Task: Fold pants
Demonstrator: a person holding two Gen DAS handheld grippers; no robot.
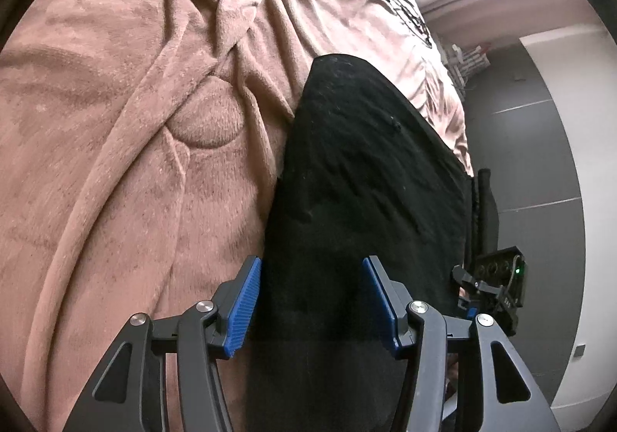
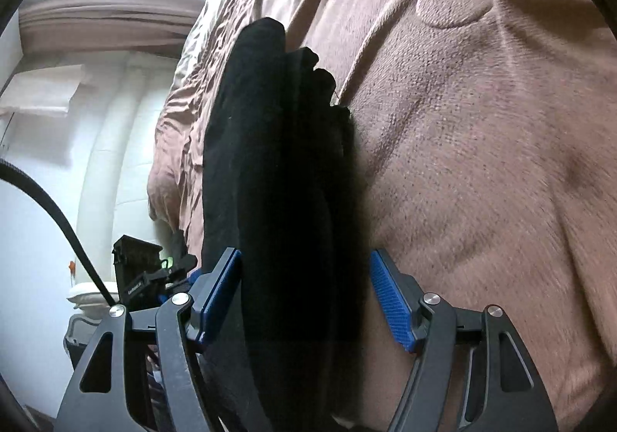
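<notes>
Black pants [image 1: 366, 162] lie folded into a long narrow band on a pinkish-brown fleece blanket [image 1: 115, 123], close to the bed's edge. My left gripper [image 1: 311, 266] hovers over their near end, jaws wide, blue pads [image 1: 243, 308] clear of the cloth. In the right wrist view the pants [image 2: 270, 162] show as stacked dark layers with a ragged edge on the right. My right gripper [image 2: 304, 258] straddles this stack, open. Its left pad [image 2: 219, 297] sits beside the cloth, and there is a gap at the right pad [image 2: 393, 301].
The blanket [image 2: 482, 162] is wrinkled, with a raised round patch [image 2: 451, 7]. Past the bed edge lies grey floor [image 1: 528, 162]. A black device with a green light [image 1: 501, 277] is beside the pants. A black cable [image 2: 50, 200] crosses the left side, near a white wall.
</notes>
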